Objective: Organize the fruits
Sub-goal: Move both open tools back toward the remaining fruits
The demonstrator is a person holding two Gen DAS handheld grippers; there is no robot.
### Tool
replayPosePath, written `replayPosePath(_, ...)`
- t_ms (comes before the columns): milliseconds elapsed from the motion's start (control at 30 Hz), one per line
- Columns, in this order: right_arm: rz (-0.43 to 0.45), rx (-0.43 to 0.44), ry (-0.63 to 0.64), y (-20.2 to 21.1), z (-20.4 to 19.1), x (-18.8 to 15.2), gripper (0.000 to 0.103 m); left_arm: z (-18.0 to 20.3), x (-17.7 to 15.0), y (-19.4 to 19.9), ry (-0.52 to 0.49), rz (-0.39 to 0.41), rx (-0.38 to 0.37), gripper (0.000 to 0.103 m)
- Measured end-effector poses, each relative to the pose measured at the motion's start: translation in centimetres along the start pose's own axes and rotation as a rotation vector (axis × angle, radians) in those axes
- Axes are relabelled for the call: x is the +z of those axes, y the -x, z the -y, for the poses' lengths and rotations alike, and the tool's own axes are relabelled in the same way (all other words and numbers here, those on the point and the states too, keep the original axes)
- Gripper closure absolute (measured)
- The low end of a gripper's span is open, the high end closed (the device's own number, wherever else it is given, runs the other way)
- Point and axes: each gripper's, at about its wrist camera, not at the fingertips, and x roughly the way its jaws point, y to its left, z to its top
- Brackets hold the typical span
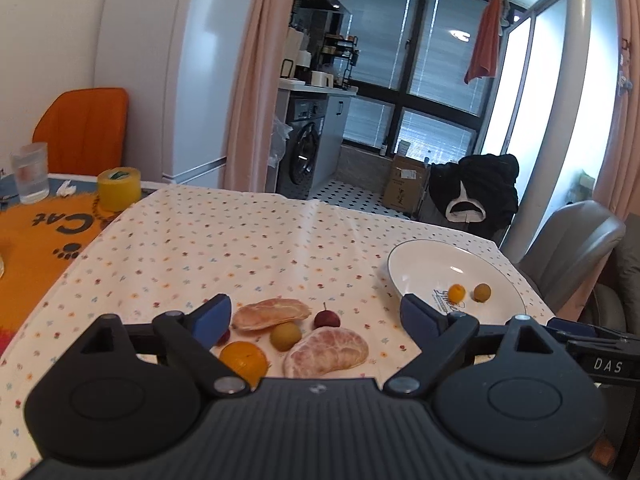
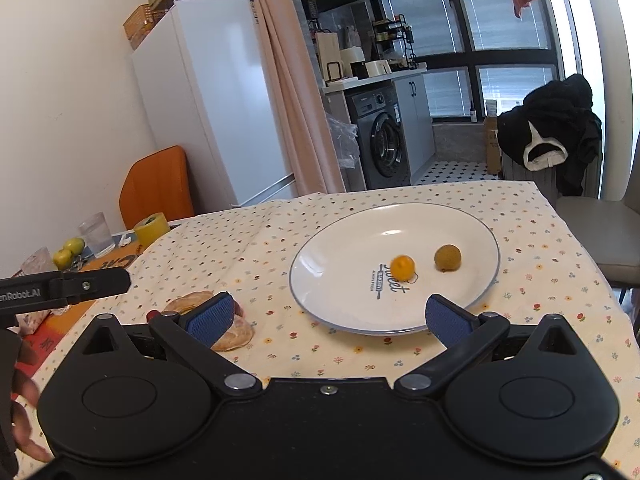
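A white plate [image 2: 344,308] [image 1: 404,256] on the floral cloth holds a small orange fruit [image 2: 402,267] [image 1: 456,292], slightly blurred, and a brown-green round fruit [image 2: 447,257] [image 1: 482,292]. My right gripper [image 2: 330,318] is open over the plate's near rim, nothing between its fingers. My left gripper [image 1: 316,314] is open above a fruit cluster: two peeled pomelo segments [image 1: 271,314] [image 1: 326,352], an orange [image 1: 243,362], a green-brown fruit [image 1: 285,336] and a small red fruit [image 1: 327,319]. A second red fruit [image 1: 224,337] hides partly behind the left finger.
A yellow tape roll [image 1: 119,189], a glass of water [image 1: 30,178] and an orange cat mat [image 1: 44,236] lie at the table's left. Two green fruits [image 2: 69,251] sit far left. An orange chair [image 1: 82,128] and a grey chair [image 1: 568,248] flank the table.
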Motion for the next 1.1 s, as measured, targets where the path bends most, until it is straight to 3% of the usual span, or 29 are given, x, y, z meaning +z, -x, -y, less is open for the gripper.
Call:
replayPosePath(467, -0.027, 0.035, 0.034, 0.4, -2.4, -0.6, 0.0, -2.9, -1.4, 3.1, -0.041, -0.057, 0.055, 0.013)
replayPosePath(1100, -0.096, 0.101, 0.127, 1.0, -6.0, -1.4, 0.0, -6.8, -3.3, 5.3, 0.023, -0.092, 0.084, 0.013)
